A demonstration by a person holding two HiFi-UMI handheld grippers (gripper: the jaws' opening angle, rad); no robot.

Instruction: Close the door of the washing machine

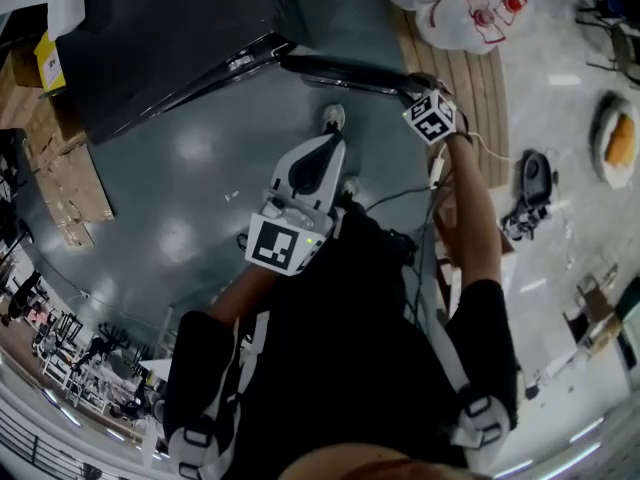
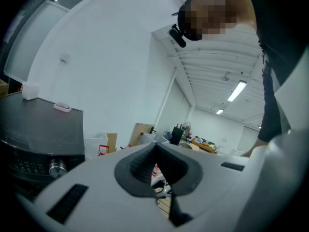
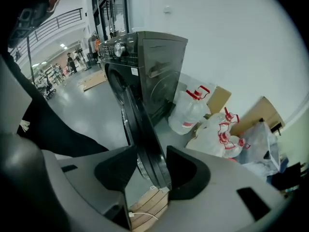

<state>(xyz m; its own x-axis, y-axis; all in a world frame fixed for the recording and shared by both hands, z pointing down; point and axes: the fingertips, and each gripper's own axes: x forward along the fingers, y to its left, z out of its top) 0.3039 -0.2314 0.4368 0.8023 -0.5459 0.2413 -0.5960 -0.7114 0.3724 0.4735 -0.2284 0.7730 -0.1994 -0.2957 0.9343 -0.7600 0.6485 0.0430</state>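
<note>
The dark washing machine stands at the upper left of the head view, and its round door swings out toward me. In the right gripper view the door's edge runs up between the jaws. My right gripper points steeply down, shut on that edge, with a pad against each side. The head view shows the right gripper at the door's outer end. My left gripper hangs lower and nearer to me, away from the door, shut on nothing. From the left gripper I see the machine's front panel.
Large water bottles with red caps lie on a wooden pallet right of the door, with plastic bags beside them. Flat cardboard lies on the grey floor at left. A white cable trails from the right gripper.
</note>
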